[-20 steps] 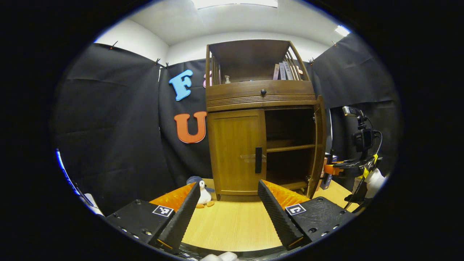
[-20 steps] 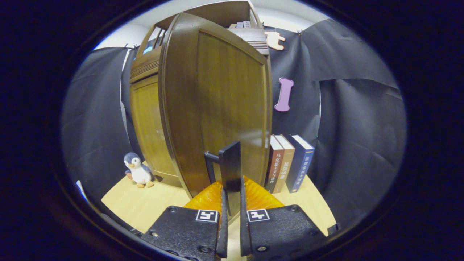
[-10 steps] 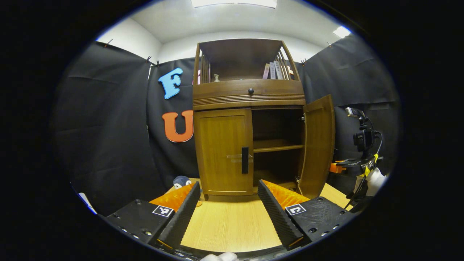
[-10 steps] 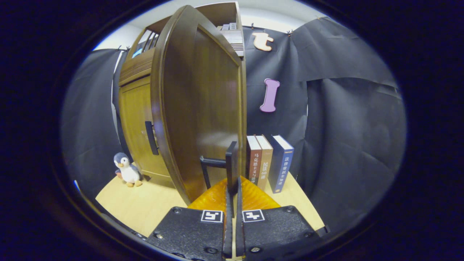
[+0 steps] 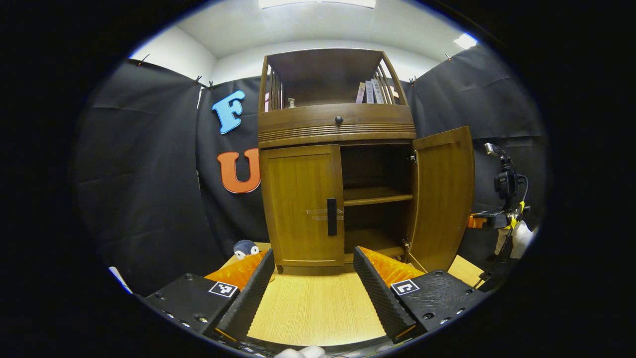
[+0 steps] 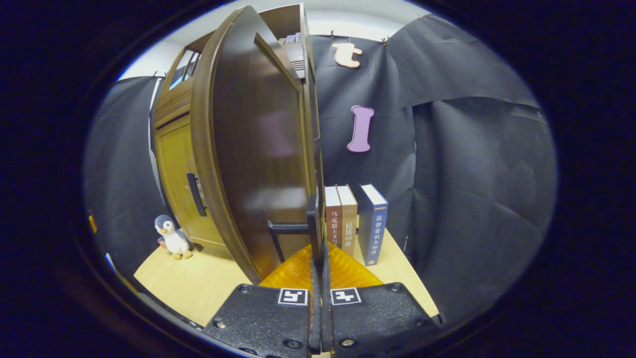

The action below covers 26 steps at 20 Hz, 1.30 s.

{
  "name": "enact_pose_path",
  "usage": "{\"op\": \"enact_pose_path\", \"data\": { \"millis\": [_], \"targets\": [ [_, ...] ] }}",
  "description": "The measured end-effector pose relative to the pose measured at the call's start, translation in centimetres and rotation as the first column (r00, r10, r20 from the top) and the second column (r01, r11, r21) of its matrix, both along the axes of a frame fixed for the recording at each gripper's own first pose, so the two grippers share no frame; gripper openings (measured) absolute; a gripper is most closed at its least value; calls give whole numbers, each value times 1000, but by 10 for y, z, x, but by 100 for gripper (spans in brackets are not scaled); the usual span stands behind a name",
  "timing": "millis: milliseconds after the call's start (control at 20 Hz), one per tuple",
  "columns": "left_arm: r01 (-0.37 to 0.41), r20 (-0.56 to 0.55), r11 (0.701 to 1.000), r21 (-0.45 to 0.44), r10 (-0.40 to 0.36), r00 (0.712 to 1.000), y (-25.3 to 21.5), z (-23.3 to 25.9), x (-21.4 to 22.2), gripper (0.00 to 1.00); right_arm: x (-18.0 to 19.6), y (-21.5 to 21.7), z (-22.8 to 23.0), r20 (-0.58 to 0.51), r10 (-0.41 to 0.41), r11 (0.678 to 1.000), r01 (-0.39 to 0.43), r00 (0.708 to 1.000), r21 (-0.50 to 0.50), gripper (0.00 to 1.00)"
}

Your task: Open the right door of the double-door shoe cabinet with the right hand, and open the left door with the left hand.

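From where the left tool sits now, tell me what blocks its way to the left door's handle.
Nothing visible does. Bare tabletop lies between the open left tool and the handle on the shut left door. The penguin sits off to the side.

The left gripper (image 5: 313, 278) is held level with its fingers spread wide apart, while the right gripper (image 6: 318, 258) is clamped tight, fingers pressed together around the right door handle (image 6: 312, 226), and is also seen far off at the side (image 5: 489, 219).
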<state>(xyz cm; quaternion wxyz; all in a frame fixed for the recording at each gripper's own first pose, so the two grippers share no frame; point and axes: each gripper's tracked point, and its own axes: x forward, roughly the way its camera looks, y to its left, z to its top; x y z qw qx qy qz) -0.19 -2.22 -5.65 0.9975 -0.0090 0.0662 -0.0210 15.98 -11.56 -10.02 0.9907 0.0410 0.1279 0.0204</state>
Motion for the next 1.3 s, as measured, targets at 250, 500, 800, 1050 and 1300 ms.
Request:
{"op": "enact_pose_path", "data": {
  "millis": [250,500,800,1050,1300],
  "targets": [
    [-10,-21,1000,2,10,1000,-2,-10,9,96,2,-18,1,5,66,998,-66,998,-2,4],
    [-7,-20,1000,-28,7,1000,-12,-12,17,96,6,-31,2,4,140,990,-140,990,-12,5],
    [-12,-16,999,-38,11,1000,-11,-14,19,96,5,-32,2,6,149,989,-149,989,-25,6],
    [-21,-15,999,-35,20,1000,1,-15,15,96,-8,-53,3,-2,61,998,-61,998,-27,49],
    [-13,-16,1000,-26,12,1000,13,-17,10,96,-47,-64,31,64,-41,996,46,997,-76,82]
  ]
}}
